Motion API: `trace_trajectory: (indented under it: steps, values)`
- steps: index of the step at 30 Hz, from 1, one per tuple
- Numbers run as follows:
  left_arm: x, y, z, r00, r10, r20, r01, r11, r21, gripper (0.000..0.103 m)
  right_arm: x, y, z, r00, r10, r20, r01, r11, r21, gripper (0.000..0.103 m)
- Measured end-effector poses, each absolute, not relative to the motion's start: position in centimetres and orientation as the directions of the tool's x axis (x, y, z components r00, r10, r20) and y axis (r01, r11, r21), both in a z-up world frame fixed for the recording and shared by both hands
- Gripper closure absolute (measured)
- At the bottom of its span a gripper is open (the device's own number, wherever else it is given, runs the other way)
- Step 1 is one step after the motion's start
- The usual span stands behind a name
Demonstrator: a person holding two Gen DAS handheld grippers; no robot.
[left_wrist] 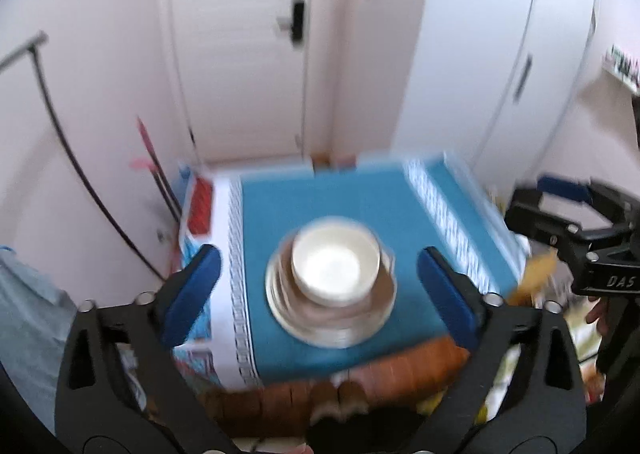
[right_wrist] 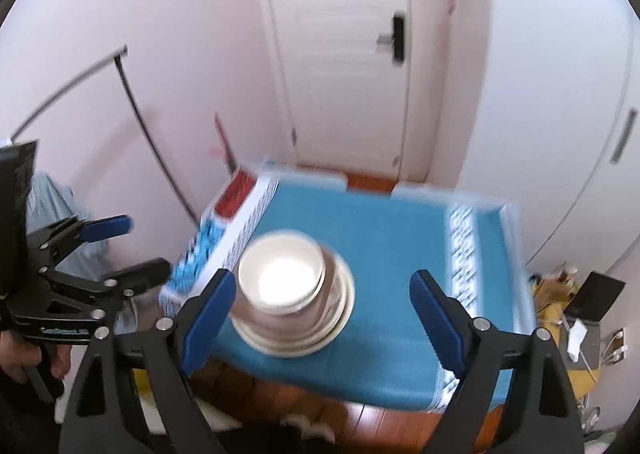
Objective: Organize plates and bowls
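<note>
A stack of cream plates [left_wrist: 304, 318] with white bowls [left_wrist: 335, 265] nested on top stands on a small table with a teal cloth [left_wrist: 352, 194]. My left gripper [left_wrist: 320, 286] is open and empty, held above and in front of the stack. In the right wrist view the same plates [right_wrist: 336, 318] and bowls [right_wrist: 280, 274] sit left of centre on the cloth [right_wrist: 400, 238]. My right gripper [right_wrist: 322, 322] is open and empty above the stack. Each gripper also shows in the other's view: the right one [left_wrist: 532, 210] and the left one [right_wrist: 140, 250]. Both views are motion-blurred.
A white door [right_wrist: 348, 54] and pale walls stand behind the table. A thin black rack [left_wrist: 60, 134] leans at the left wall. Wooden floor [right_wrist: 280, 390] shows in front of the table. Clutter and a dark device [right_wrist: 592, 294] lie at the right.
</note>
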State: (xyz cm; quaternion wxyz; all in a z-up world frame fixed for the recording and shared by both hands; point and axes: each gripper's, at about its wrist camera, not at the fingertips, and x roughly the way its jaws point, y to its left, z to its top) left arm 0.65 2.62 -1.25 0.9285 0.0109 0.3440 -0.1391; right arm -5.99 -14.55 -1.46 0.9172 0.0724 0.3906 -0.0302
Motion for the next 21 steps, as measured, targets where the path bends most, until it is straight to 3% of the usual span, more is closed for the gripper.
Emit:
trace_trajectory:
  steps: [2, 4, 11, 21]
  values:
    - [-0.8, 2.9, 0.6, 0.797, -0.229, -0.559, 0.232, 0.970, -0.067, 0.000, -7.2, -14.8, 0.1, 0.733, -0.043, -0.679, 0.152, 0.983, 0.102, 0.016]
    - [-2.0, 2.9, 2.2, 0.854, -0.182, -0.487, 0.184, 0.982, -0.046, 0.000, -8.4, -14.5, 1.8, 0.772, -0.115, -0.625, 0.197, 0.978, 0.063, 0.000]
    - [-4.8, 2.0, 4.5, 0.932, -0.136, -0.336, 0.148, 0.989, 0.010, 0.000, -10.7, -13.6, 4.7, 0.831, -0.245, -0.499, 0.285, 0.958, 0.005, 0.000]
    - [-6.1, 2.2, 5.4, 0.949, -0.113, -0.296, 0.129, 0.991, 0.034, 0.000, -11.9, -14.1, 5.2, 0.829, -0.302, -0.470, 0.352, 0.936, 0.020, 0.000]
